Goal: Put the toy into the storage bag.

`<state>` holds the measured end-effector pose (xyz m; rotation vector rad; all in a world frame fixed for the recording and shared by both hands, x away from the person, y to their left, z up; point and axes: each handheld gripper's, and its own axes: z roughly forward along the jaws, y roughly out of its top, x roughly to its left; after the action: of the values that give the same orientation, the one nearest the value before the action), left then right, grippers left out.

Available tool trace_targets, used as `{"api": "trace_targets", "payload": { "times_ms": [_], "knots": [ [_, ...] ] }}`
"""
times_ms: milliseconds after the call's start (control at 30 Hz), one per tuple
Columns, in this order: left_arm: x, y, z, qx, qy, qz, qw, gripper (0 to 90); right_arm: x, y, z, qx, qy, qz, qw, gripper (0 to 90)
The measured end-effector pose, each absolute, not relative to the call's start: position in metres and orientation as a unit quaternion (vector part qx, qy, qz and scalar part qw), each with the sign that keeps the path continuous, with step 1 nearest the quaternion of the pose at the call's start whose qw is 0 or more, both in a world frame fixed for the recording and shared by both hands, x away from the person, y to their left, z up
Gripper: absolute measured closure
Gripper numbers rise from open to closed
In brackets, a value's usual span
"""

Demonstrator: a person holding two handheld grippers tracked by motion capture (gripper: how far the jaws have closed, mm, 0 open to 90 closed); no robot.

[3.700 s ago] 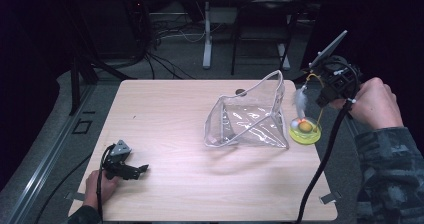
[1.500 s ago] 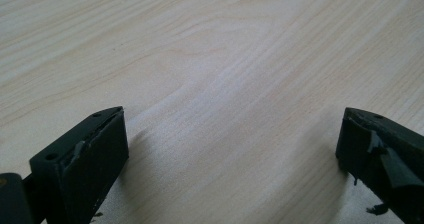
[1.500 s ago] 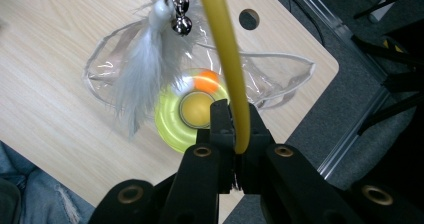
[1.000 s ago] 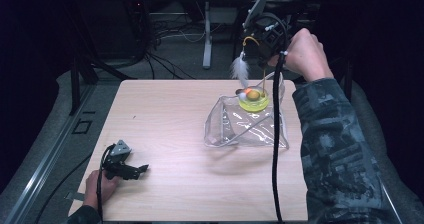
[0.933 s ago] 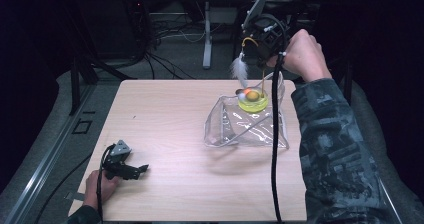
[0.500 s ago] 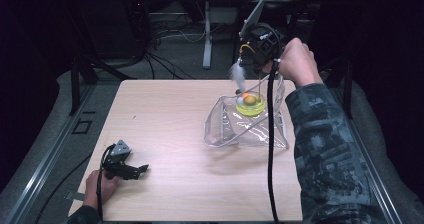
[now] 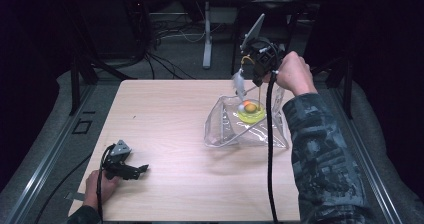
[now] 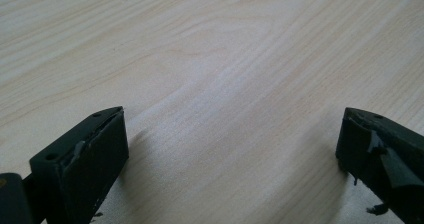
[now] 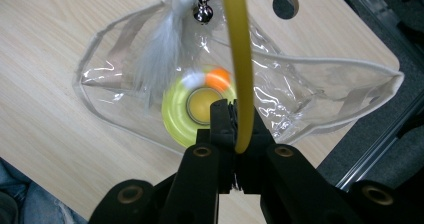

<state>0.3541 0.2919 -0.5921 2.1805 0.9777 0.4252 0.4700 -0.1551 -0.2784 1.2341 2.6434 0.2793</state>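
The right gripper (image 7: 257,74) hung above the far right of the table (image 7: 165,119), its jaws clamped tight on a thin yellow stalk (image 9: 239,69), and the yellow toy (image 9: 199,109) dangled down inside the open clear plastic bag (image 7: 250,129), white feather (image 9: 157,59) trailing beside it. Over at the near left, the left gripper (image 7: 127,168) rested low on the table, jaws spread wide and holding nothing.

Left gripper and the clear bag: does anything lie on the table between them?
No. In the high view, bare wooden table runs from the left gripper to the clear bag.
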Motion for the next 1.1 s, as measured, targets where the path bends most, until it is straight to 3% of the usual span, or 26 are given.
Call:
{"api": "trace_targets", "payload": {
  "times_ms": [1100],
  "knots": [
    [0.354,0.292,-0.592,0.841,0.378,0.164,0.35,0.4,0.473,-0.179,-0.34,0.44,0.893,0.066,0.071,87.6]
  ]
}}
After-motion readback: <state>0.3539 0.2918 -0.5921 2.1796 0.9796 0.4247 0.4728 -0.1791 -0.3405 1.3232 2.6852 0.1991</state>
